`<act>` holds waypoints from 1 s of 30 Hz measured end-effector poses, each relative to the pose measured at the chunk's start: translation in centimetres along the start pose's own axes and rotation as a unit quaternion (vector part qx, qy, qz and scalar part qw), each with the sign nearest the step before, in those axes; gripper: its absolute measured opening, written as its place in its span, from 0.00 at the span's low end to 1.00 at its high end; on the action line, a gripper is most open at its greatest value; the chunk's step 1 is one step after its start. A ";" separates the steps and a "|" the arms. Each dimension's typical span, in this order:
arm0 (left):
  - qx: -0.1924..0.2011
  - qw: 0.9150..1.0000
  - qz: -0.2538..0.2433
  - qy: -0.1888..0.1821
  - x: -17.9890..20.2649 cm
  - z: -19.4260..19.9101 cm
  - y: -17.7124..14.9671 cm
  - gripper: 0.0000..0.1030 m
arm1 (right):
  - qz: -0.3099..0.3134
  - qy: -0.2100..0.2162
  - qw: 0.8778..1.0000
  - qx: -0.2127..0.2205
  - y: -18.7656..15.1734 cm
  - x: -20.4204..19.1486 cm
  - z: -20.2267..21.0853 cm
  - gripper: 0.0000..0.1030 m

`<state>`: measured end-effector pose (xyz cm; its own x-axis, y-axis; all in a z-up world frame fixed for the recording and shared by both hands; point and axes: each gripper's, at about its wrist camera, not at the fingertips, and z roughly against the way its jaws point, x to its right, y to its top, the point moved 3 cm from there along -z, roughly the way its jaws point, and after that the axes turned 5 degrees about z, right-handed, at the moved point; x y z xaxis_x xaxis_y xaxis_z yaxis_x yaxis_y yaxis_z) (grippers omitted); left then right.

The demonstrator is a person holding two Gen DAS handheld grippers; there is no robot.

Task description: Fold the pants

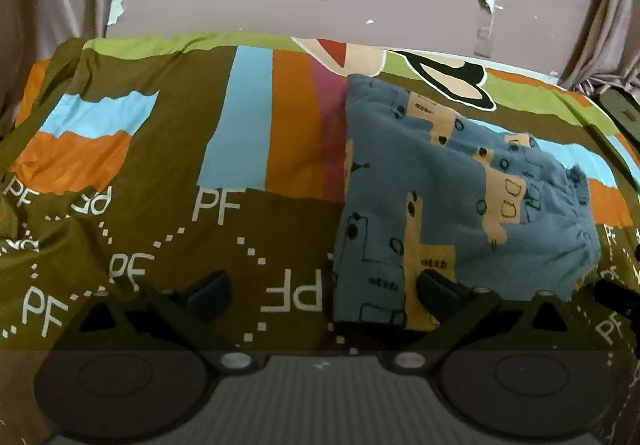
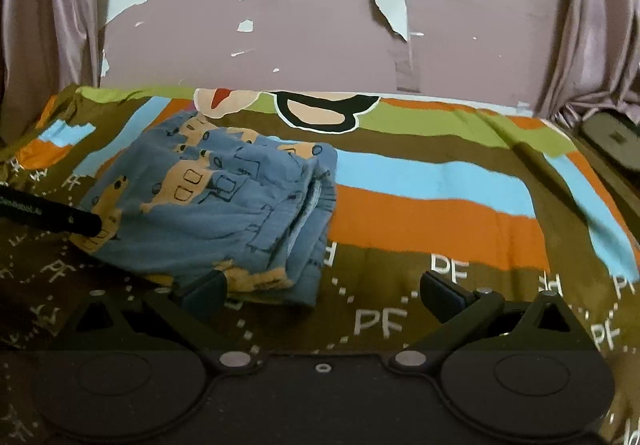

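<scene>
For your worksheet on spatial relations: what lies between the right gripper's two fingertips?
Right wrist view: between the open right gripper fingertips lie the near corner of the folded pants and bare bedspread.

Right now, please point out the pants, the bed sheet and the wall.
pants (image 1: 440,205), left wrist view, middle of the folded blue cloth.
bed sheet (image 2: 432,221), right wrist view, bare orange stripe right of the pants.
wall (image 2: 300,45), right wrist view, pink paint with peeling patches.
</scene>
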<state>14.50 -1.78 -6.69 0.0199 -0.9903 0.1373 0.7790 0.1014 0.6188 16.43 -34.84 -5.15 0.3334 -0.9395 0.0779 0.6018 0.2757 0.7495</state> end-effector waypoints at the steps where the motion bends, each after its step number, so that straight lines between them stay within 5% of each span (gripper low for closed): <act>1: 0.001 1.000 -0.002 0.000 -0.1 0.0 -0.1 0.99 | 0.000 -0.002 1.000 0.001 0.0 -0.1 0.2 0.99; 23: -0.023 1.000 0.000 0.020 0.0 1.4 -2.2 1.00 | 0.016 -0.001 1.000 -0.014 -0.5 -1.2 0.3 0.99; 30: -0.005 1.000 -0.008 0.009 0.2 3.2 -2.7 1.00 | 0.060 -0.016 0.998 0.017 0.4 -2.0 0.6 0.99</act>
<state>10.39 -1.99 -5.91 0.0181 -0.9934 0.1131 0.7849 0.0842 0.6138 15.64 -32.99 -4.59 0.3776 -0.9066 0.1883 0.5334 0.3792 0.7561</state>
